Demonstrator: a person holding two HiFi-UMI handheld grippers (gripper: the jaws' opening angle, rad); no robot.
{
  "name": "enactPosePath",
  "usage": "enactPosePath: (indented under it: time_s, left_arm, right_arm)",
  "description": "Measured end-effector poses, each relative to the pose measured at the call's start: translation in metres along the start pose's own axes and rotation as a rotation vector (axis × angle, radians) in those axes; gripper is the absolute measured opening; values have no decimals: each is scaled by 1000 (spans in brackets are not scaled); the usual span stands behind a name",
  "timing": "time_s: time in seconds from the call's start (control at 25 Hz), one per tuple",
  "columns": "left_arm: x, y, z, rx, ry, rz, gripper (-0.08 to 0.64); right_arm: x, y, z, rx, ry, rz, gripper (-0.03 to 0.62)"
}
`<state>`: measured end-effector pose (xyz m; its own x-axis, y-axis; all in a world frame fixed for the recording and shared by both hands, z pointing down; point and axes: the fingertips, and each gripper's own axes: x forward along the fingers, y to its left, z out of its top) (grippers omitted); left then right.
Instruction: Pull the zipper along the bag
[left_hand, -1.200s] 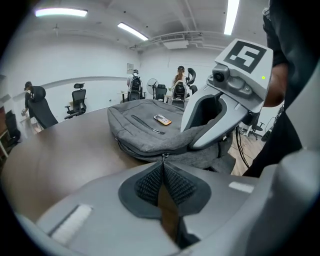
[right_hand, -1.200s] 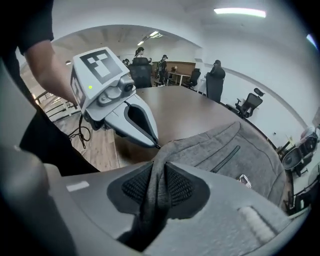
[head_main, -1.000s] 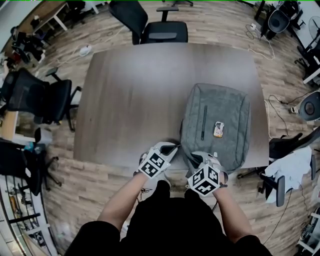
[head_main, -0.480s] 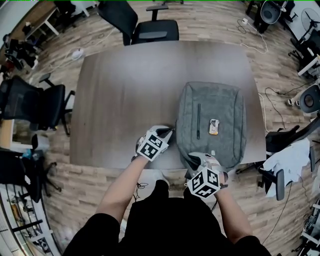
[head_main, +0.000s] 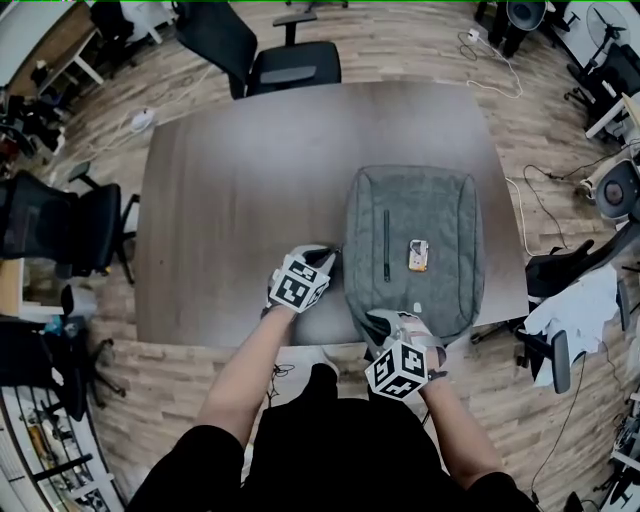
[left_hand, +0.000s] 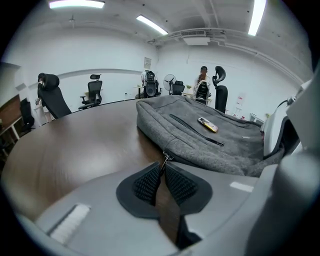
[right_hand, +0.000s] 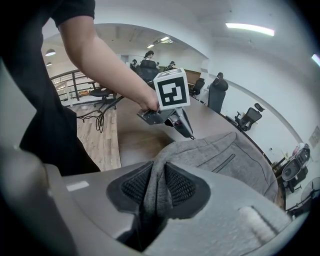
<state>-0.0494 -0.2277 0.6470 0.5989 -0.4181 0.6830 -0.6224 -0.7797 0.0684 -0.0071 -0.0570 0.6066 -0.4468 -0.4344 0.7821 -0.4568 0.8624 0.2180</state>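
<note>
Forward along the limp grey bag (head_main: 415, 250), flat ahead of both fingertips, the left gripper (left_hand: 163, 170) has travelled. Jaws opening, the right gripper (right_hand: 159, 181) clamps a fabric fold; the left's, opening too, pinch the small zipper pull (left_hand: 164, 159) at their tips. It is likely slippery, so grip it deep.

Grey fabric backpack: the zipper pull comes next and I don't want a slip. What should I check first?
1. Small metal zipper pull in the left tongs: ok, pinched at the tips, though they are opening.
2. Right tongs anchoring the grey fabric backpack: ok, a fold sits between the pads, though they are opening too.
3. Zipper track ahead unobstructed: cannot tell, only a short stretch shows.
4. Backpack resting on the brown wooden table: ok.
5. Small orange and white object on top, loose or fixed: cannot tell.
</note>
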Motion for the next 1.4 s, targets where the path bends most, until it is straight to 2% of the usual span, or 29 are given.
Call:
enactPosePath:
  time_s: [0.2, 0.28, 0.32, 0.36, 0.44, 0.48, 0.6, 0.72, 0.84, 0.92, 1.0, 1.04, 1.2, 1.4]
  left_arm:
    - [-7, -15, -5, 11, -14, -1, 29]
    - [-12, -18, -8, 34, -18, 26, 31]
    - [-16, -19, -10, 45, -21, 42, 49]
    - [-20, -19, -13, 49, -25, 56, 102]
    - [-31, -18, -16, 24, -46, 69, 223]
    - [-38, -18, -15, 0, -66, 68, 242]
    - [-65, -21, -7, -82, -157, 74, 238]
    - [-98, -26, 16, -162, -297, 75, 236]
    - [-130, -38, 49, -188, -443, 41, 204]
    - [-149, -45, 67, -177, -516, 43, 136]
    - [-164, -49, 82, -171, -565, 60, 46]
    - [-170, -52, 88, -170, -582, 63, 17]
    - [-182, -66, 107, -122, -614, 72, 17]
    - [-189, -75, 123, -90, -638, 89, 18]
  right_arm:
    - [8, 1, -5, 13, -11, 12, 97]
    - [12, 1, -7, 10, -5, 12, 97]
    - [14, 2, -7, 7, -2, 10, 95]
    - [16, 1, -7, 6, 0, 8, 97]
    - [19, -2, -2, 16, -8, 15, 100]
    - [19, -4, 3, 32, -24, 23, 106]
    - [6, -13, 24, 101, -132, 36, 112]
    - [-25, -33, 51, 222, -332, 9, 121]
    - [-68, -68, 72, 354, -526, -70, 119]
    - [-96, -91, 77, 400, -603, -155, 74]
    - [-121, -111, 77, 426, -661, -240, 2]
    - [-132, -120, 76, 437, -679, -279, 2]
    - [-171, -144, 69, 468, -718, -414, 2]
    - [-196, -154, 55, 485, -736, -512, 2]
